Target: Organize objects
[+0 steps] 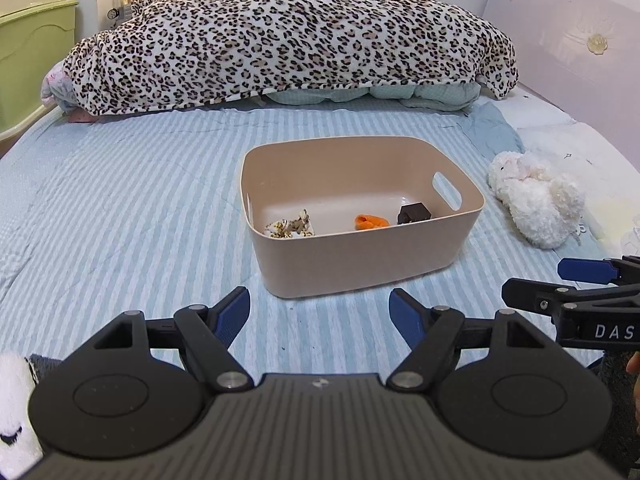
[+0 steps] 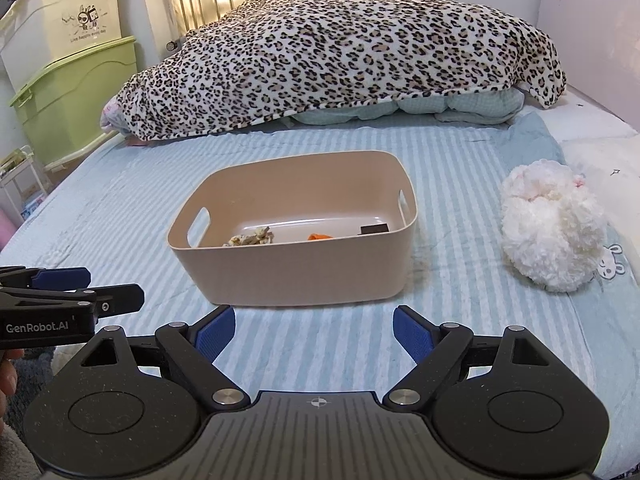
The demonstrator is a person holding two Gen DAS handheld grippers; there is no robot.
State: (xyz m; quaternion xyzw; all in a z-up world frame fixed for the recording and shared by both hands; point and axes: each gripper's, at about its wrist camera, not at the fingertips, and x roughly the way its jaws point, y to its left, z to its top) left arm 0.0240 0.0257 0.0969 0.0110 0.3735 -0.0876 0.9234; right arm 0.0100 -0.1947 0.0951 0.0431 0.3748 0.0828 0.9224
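Two handheld grippers hover low over a bed with a blue striped sheet (image 1: 120, 200), both facing a tan bin (image 1: 360, 264) at the middle of the bed. The left gripper (image 1: 320, 312) and right gripper (image 2: 314, 330) each have jaws spread wide and hold nothing. Inside the bin lie three small things: a spotted scrap (image 1: 289, 228) at the left, an orange piece (image 1: 371, 222) in the middle and a dark block (image 1: 414, 214) at the right. A white plush toy (image 2: 554, 226) lies on the sheet to the right of the bin, apart from it, and looks like the next item to put away. The right gripper sits nearer to it. To do this well, swing right, come down over the plush with jaws wide, and close around its bulk, not loose fluff, since soft pile can slip. Then lift clear of the bin's rim before letting go. A leopard blanket (image 1: 288, 32) is heaped beyond.
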